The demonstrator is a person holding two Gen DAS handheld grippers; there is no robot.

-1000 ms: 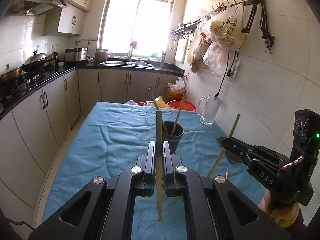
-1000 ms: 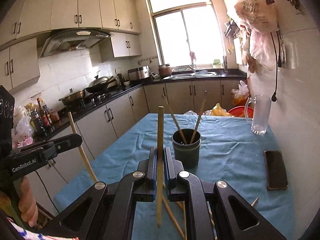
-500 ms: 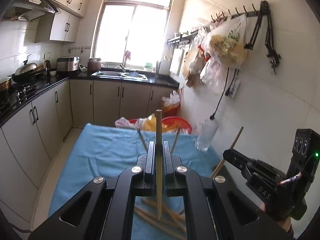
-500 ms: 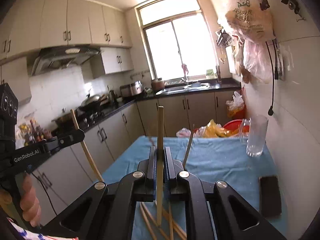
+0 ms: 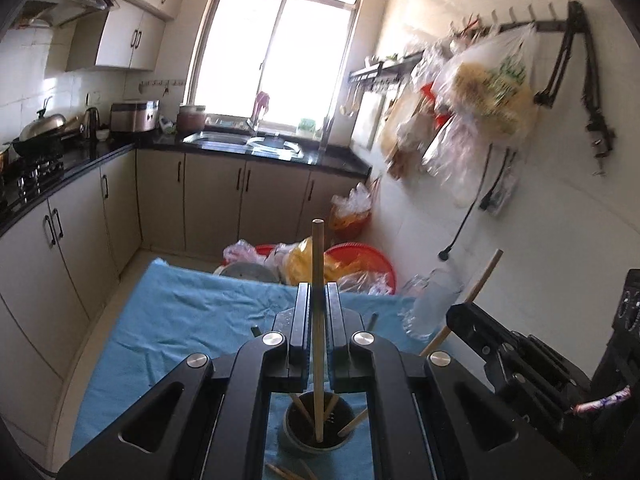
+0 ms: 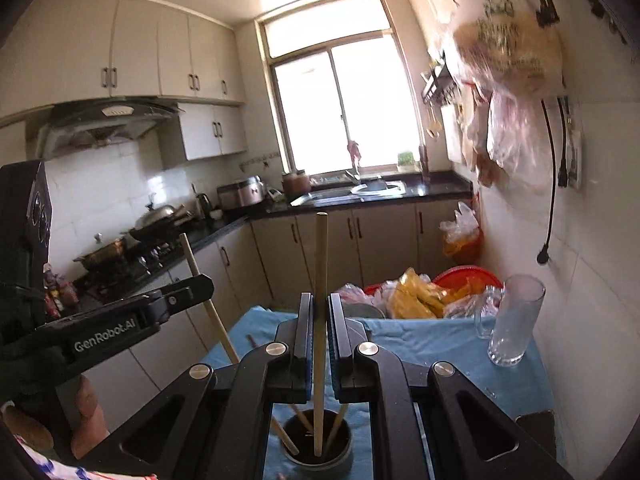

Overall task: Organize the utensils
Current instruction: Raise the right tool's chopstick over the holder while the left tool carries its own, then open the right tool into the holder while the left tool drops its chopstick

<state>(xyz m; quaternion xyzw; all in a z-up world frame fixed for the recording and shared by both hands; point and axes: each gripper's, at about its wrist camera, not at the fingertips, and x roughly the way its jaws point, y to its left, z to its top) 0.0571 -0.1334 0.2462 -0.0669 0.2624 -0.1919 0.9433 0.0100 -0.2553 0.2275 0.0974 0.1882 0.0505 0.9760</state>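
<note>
Both my grippers, left [image 5: 314, 312] and right [image 6: 320, 316], clamp pale wooden chopsticks [image 5: 318, 264] over the dark round holder [image 5: 316, 436]; several are in, and some lie loose [image 5: 280, 471].

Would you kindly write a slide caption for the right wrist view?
Right gripper holds a chopstick upright above the dark cup; left gripper alongside holds another.

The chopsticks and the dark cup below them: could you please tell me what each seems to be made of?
Chopsticks: probably bamboo or unfinished wood, pale tan, matte, blunt-cut end. Dark cup: dull grey-black with no shine, perhaps plastic or matte ceramic; the views leave it open.
</note>
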